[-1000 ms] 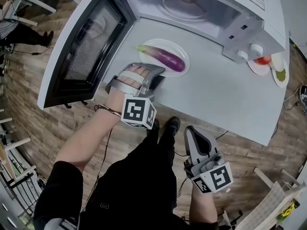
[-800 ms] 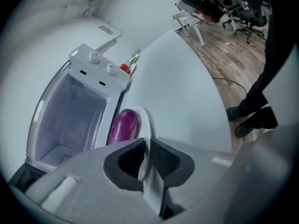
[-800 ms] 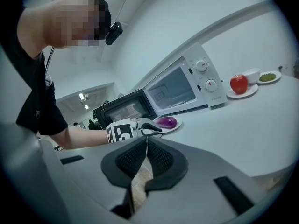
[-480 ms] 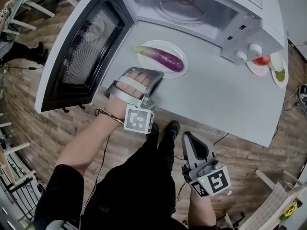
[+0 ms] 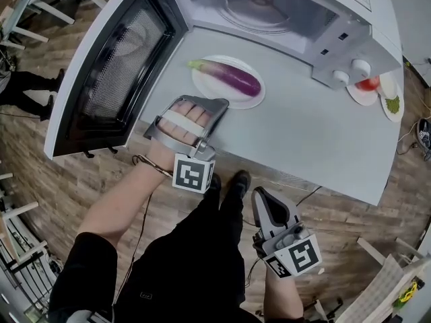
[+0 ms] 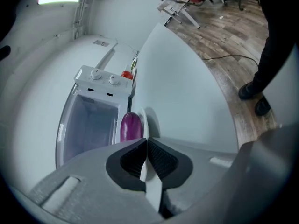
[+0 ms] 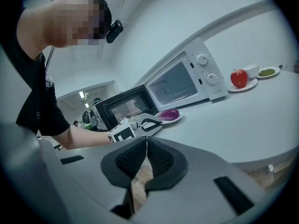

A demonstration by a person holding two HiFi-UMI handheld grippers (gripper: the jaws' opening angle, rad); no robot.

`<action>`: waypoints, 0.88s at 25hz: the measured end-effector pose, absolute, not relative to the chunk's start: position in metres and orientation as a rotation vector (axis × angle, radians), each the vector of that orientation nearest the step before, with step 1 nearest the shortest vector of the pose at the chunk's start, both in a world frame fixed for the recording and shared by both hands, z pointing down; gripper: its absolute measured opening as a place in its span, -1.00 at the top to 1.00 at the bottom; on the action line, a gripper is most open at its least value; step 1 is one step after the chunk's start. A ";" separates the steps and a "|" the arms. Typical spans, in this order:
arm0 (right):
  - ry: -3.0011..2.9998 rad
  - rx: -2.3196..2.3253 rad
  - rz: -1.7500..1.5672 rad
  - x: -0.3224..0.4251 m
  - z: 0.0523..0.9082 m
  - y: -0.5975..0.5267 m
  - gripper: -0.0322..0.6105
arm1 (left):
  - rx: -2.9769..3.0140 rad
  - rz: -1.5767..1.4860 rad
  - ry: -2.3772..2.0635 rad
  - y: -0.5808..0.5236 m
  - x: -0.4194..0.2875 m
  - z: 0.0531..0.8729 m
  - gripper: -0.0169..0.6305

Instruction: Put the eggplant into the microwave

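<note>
A wooden floor (image 5: 40,153) surrounds a pale grey bench (image 5: 303,133), and a white microwave (image 5: 337,39) stands along the bench's far edge. Its door (image 5: 114,66) is swung wide past the left end of the bench, and the glass turntable (image 5: 259,9) inside is bare. Near the far right corner is a small dish with a red fruit (image 5: 368,83).

The eggplant (image 5: 232,78) lies on its side on a white plate (image 5: 250,101), which sits on the bench directly in front of the open cavity. So the door-opening is done, but the eggplant has not been gripped, lifted or placed inside.

The left claw (image 5: 222,104) hovers at the bench's near edge. It points at the plate and stops just short of the rim. Its jaws are pressed together with nothing between them. The right claw (image 5: 260,194) hangs off the bench, below the near edge by the person's legs. Its jaws are also closed on nothing. The left claw would have to open before it could take the eggplant.

A second ago the left claw's tip sat at the plate's near rim, and now it is slightly back from it. The change is small and may partly come from the head camera shifting. The eggplant, plate, door and right claw look unchanged.
</note>
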State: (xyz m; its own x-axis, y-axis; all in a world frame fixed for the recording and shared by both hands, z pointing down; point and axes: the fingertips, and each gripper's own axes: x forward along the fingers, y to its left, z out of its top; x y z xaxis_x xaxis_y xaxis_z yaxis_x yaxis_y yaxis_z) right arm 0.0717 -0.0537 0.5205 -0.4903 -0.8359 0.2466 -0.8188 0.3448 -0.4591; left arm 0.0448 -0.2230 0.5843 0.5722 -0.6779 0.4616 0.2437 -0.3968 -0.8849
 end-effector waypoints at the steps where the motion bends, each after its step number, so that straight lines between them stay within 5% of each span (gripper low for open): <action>1: 2.553 -1.569 -0.842 0.071 0.521 -0.053 0.84 | -1.691 -1.032 0.367 -0.223 0.045 0.584 0.90; 22: 2.627 -1.559 -0.823 0.067 0.499 -0.066 0.84 | -1.593 -0.906 0.435 -0.231 0.047 0.544 0.90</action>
State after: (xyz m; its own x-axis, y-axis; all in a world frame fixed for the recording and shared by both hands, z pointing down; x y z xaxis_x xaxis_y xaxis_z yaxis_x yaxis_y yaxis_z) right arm 0.0665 -0.0657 0.4995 -0.5144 -0.8124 0.2746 -0.8239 0.3793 -0.4212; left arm 0.0468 -0.2312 0.5445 0.6281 -0.7128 0.3122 0.2023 -0.2379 -0.9500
